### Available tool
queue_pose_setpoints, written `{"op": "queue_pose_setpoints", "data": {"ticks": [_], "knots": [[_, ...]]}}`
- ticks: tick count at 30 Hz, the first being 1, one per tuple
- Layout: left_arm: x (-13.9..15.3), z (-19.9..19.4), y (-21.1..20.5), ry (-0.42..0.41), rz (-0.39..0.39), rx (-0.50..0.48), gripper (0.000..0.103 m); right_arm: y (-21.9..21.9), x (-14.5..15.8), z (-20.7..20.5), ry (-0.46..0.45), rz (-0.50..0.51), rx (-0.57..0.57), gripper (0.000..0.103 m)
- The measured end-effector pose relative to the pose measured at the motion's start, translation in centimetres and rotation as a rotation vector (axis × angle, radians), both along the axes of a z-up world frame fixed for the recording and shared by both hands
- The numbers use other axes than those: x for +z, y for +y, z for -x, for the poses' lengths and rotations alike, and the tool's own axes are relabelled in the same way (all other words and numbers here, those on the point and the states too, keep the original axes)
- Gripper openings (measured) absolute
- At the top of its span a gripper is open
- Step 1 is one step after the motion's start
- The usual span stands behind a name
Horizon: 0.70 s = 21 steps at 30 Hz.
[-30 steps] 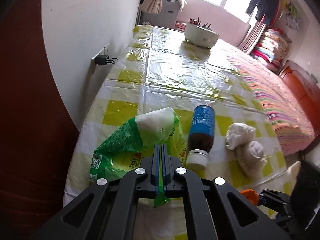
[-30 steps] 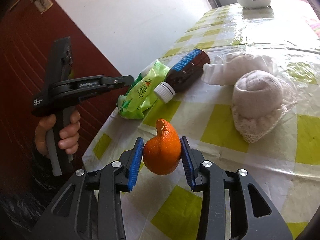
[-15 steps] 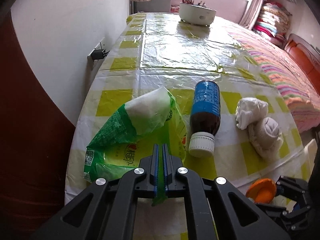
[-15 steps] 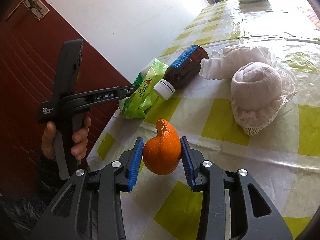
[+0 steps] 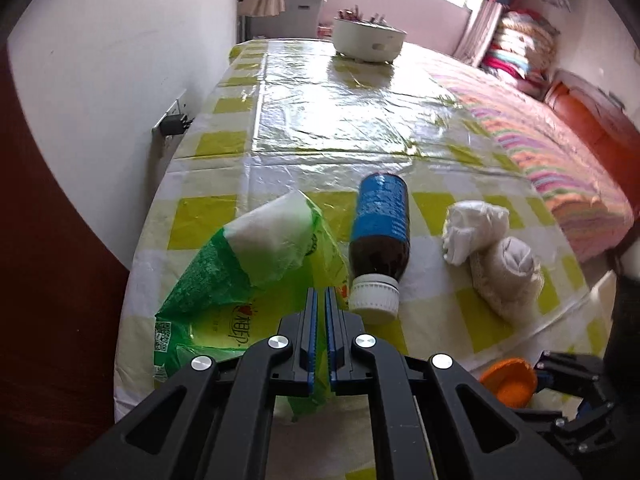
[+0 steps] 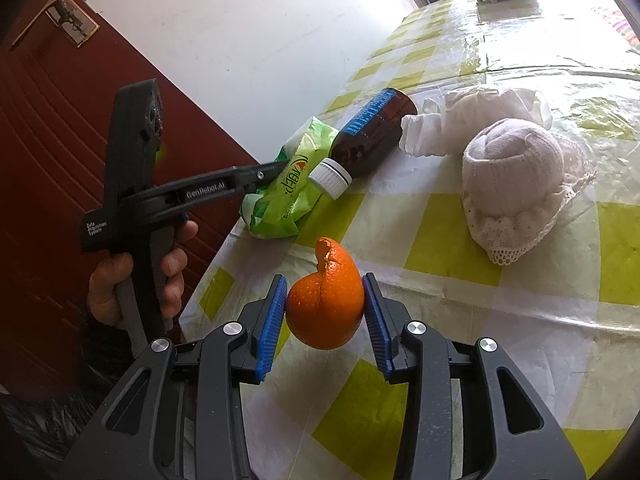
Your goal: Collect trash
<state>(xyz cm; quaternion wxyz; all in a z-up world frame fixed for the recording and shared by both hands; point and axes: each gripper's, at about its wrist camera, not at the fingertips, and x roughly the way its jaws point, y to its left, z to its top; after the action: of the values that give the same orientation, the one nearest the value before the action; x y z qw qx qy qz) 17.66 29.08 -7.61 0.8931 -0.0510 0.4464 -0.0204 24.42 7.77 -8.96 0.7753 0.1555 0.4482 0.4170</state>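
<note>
Barely anything moved since the earlier frame: left gripper (image 5: 320, 312) rolled slightly, clenched on the green plastic bag (image 5: 244, 280) at the table's (image 5: 340, 128) near edge; thin, limp, slippery film, best pinched at a bunched fold. Right gripper (image 6: 325, 312) gripped the orange peel (image 6: 326, 308) above the table, light, springy, crushable, jaws opening slightly

- Crumpled green plastic wrapper (image 5: 240, 280) with white patch and printed logo, lying at the worktop's near edge, a corner pinched.
- Curled orange peel (image 6: 325, 308), held above the worktop.
- Brown plastic bottle (image 5: 379, 240) with blue label and white cap, lying on its side beside the wrapper.
</note>
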Motion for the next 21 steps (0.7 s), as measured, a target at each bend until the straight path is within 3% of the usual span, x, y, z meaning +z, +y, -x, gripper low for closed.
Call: {"op": "queue_pose_setpoints", "data": {"ticks": [3, 5, 6, 8, 12, 17, 21], "knots": [[0.3, 0.2, 0.4, -0.020, 0.026, 0.016, 0.007, 0.2, -0.3, -0.2, 0.006, -0.003, 0.001, 0.039], [0.4, 0.3, 0.1, -0.023, 0.043, 0.011, 0.046, 0.2, -0.4, -0.2, 0.005, -0.003, 0.000, 0.039], [0.4, 0.4, 0.0, -0.032, 0.039, 0.017, 0.081, 0.2, -0.4, -0.3, 0.005, -0.005, -0.001, 0.039], [0.7, 0.7, -0.4, -0.073, 0.019, 0.023, 0.084, 0.1, -0.5, -0.4, 0.006, -0.008, -0.003, 0.039], [0.8, 0.5, -0.5, -0.067, -0.001, 0.039, 0.084, -0.2, -0.8, -0.6, 0.008, -0.012, -0.008, 0.039], [-0.2, -0.3, 1.2, -0.010, 0.001, 0.131, 0.084, -0.7, -0.9, -0.5, 0.009, -0.021, -0.012, 0.039], [-1.2, -1.0, 1.4, 0.027, -0.005, 0.125, 0.084, -0.8, -0.7, -0.3, 0.002, -0.024, -0.011, 0.039]]}}
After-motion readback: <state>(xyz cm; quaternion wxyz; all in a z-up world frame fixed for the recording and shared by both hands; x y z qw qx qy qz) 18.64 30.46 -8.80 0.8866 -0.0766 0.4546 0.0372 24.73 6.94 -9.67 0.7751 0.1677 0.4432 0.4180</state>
